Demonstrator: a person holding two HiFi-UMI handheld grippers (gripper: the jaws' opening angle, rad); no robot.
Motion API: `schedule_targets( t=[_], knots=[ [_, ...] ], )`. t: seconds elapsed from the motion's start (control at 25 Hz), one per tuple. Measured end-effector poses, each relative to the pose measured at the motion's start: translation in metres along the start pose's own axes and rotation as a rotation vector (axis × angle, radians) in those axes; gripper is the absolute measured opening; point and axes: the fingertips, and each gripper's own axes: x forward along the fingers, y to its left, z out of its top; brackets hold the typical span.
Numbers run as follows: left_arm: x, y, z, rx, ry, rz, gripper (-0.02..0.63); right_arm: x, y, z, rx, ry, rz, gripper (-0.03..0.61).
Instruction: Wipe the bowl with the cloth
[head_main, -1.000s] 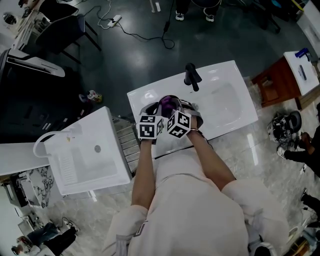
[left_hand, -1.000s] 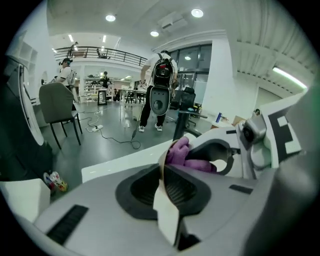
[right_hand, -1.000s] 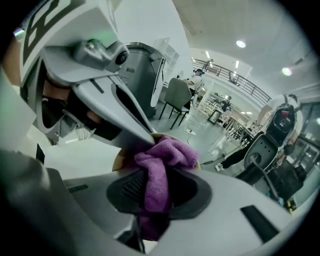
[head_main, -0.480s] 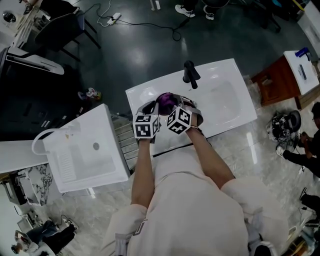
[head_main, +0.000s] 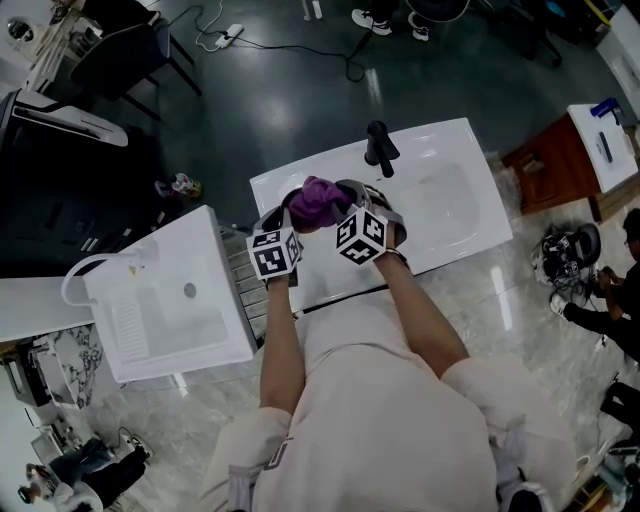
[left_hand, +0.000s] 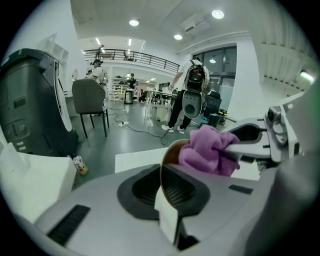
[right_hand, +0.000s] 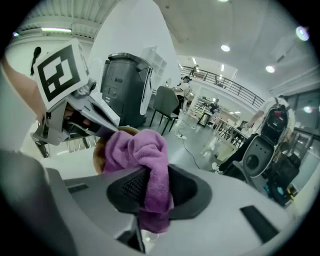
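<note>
- Left gripper view: left tool (left_hand: 163, 175) is clamped on the rim of the brown bowl (left_hand: 170, 152). Its jaws have just been closing, and the rim sits edge-on between the pads, standing roughly upright.
- Same view: the purple cloth (left_hand: 207, 150) is bunched against the bowl's open side, which faces right. White counter top shows behind and below the bowl.
- Right gripper view: right tool (right_hand: 152, 182) is clamped on the cloth. One fold hangs down between the jaws and the rest bulges forward into the bowl.
- Same view: the bowl's edge peeks out behind the cloth, left of centre. The left tool comes in from the upper left, with its marker cube (right_hand: 60, 75) above the bowl.
- Head view: the two tools face each other over the left end of the white counter (head_main: 478, 160), with the cloth between them. They sit on the near side of the black faucet (head_main: 380, 150) and left of the basin (head_main: 445, 205).
- From above, the bowl is mostly hidden by the cloth and the tool bodies. Can't tell whether it's clear of the counter surface or touching it.
- A second white sink unit (head_main: 170, 300) stands to the left, apart from the counter.
- Background in the left gripper view: a grey chair (left_hand: 90, 97), a person in white (left_hand: 187, 90) further back, and a cable (left_hand: 145, 131) on the dark floor.
</note>
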Motion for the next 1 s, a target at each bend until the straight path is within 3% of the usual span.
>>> schedule_targets(
  t=[0.24, 0.4, 0.52, 0.72, 0.92, 1.0],
  knots=[
    [-0.003, 0.008, -0.011, 0.099, 0.03, 0.039, 0.017, -0.015, -0.054, -0.005, 0.11, -0.004, -0.1, 0.095],
    [-0.001, -0.005, -0.012, 0.209, 0.028, 0.024, 0.015, -0.026, -0.074, 0.0, 0.163, -0.039, -0.1, 0.095],
    [0.0, -0.024, -0.004, 0.339, 0.002, 0.004, 0.017, -0.028, -0.071, 0.001, 0.164, -0.058, -0.057, 0.095],
    [0.003, -0.051, -0.001, 0.573, -0.006, -0.011, 0.017, -0.022, -0.044, 0.004, 0.076, -0.068, 0.063, 0.095],
    [-0.004, -0.086, 0.005, 0.808, -0.097, -0.059, 0.017, -0.02, -0.025, 0.021, 0.19, -0.155, 0.186, 0.095],
    [-0.008, -0.093, 0.008, 0.858, -0.125, -0.063, 0.017, -0.02, -0.015, 0.024, 0.155, -0.163, 0.236, 0.095]
  ],
)
